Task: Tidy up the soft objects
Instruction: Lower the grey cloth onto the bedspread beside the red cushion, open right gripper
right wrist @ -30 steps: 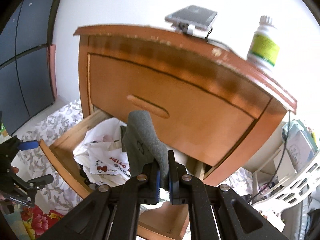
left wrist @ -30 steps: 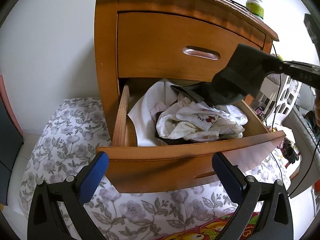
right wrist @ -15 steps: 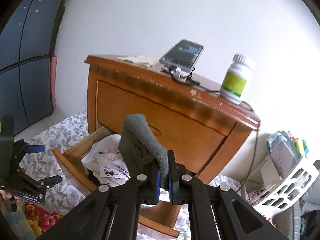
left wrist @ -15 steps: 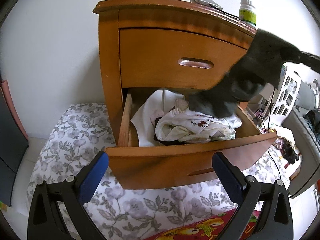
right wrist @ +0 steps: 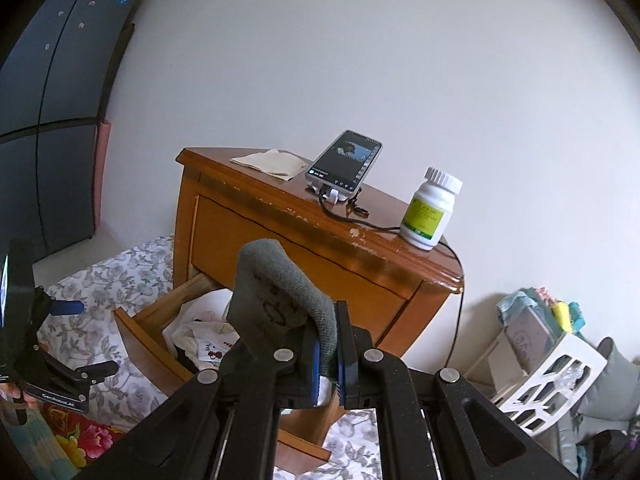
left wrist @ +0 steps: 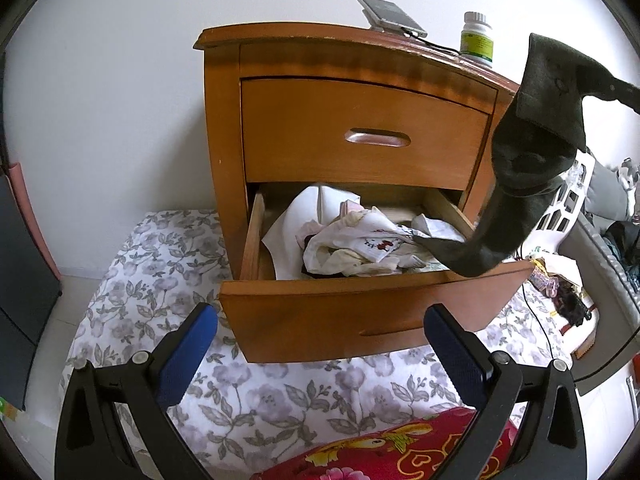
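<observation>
**Dark grey sock held above the open lower drawer**

A dark grey sock (right wrist: 280, 300) is clamped between the blue pads of the right hand-held gripper (right wrist: 328, 354), whose jaws are pressed together on the fabric. In the right wrist view the sock is seen folded over the top of the pads, with a faint printed pattern on its side. In the left wrist view the same sock (left wrist: 532, 152) is seen hanging from the upper right, in the air beside the nightstand (left wrist: 360, 128); its lower end droops toward the right front corner of the open lower drawer (left wrist: 360, 312), and whether it touches the rim cannot be told.

The drawer is pulled out and is filled with a loose heap of white clothing (left wrist: 360, 240), one piece bearing a small red cartoon print; something dark is glimpsed beneath the heap. The upper drawer (left wrist: 360, 132) is closed.

The left hand-held gripper (left wrist: 320, 344) is held in front of the drawer, its blue-padded jaws wide apart with nothing between them. It is also seen at the left edge of the right wrist view (right wrist: 52, 344).

On top of the nightstand a phone (right wrist: 344, 162) is propped on a small stand with a cable attached, a white pill bottle (right wrist: 430, 210) with a green label is stood near the right edge, and a folded paper napkin (right wrist: 272, 162) is laid toward the back. A floral bedsheet (left wrist: 168, 264) is spread below the drawer, and a red flowered cloth (left wrist: 400, 452) is seen at the bottom edge. A white basket (right wrist: 548, 384) is stood to the right of the nightstand.
</observation>
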Demonstrator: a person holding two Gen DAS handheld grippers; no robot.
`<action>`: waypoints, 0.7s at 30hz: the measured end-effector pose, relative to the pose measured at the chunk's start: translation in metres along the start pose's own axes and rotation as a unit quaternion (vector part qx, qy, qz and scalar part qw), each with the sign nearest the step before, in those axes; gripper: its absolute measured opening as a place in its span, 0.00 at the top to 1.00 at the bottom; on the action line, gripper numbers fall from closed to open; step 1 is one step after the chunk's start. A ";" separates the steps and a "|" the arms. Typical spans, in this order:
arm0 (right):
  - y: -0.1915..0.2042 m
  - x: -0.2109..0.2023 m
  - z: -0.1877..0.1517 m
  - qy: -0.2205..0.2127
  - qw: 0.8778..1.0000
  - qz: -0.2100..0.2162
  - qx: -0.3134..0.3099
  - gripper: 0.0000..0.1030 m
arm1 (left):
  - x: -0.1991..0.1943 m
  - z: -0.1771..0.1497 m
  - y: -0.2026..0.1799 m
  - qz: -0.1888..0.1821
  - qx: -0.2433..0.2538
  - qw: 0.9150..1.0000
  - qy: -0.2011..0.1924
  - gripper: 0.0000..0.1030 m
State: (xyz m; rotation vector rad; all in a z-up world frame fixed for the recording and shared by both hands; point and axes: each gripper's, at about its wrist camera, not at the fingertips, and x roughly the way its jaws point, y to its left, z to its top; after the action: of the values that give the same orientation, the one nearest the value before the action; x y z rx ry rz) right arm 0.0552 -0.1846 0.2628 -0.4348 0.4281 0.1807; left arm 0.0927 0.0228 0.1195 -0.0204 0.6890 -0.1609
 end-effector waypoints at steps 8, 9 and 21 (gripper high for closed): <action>0.002 -0.045 0.023 -0.046 0.999 -0.018 -0.018 0.94 | -0.014 -0.003 -0.002 0.002 0.000 1.000 -0.006 0.00; 0.003 -0.053 0.026 -0.054 0.998 -0.021 -0.021 0.94 | -0.015 -0.003 -0.002 0.003 0.000 1.000 -0.005 0.00; 0.011 -0.101 0.027 -0.086 0.996 0.001 -0.023 0.94 | -0.017 -0.008 -0.003 0.010 -0.001 1.000 0.008 0.00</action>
State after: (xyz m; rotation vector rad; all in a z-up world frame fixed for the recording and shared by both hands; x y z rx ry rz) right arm -0.0280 -0.1706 0.3247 -0.4607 0.2562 0.2291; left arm 0.0739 0.0227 0.1246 -0.0134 0.7042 -0.1422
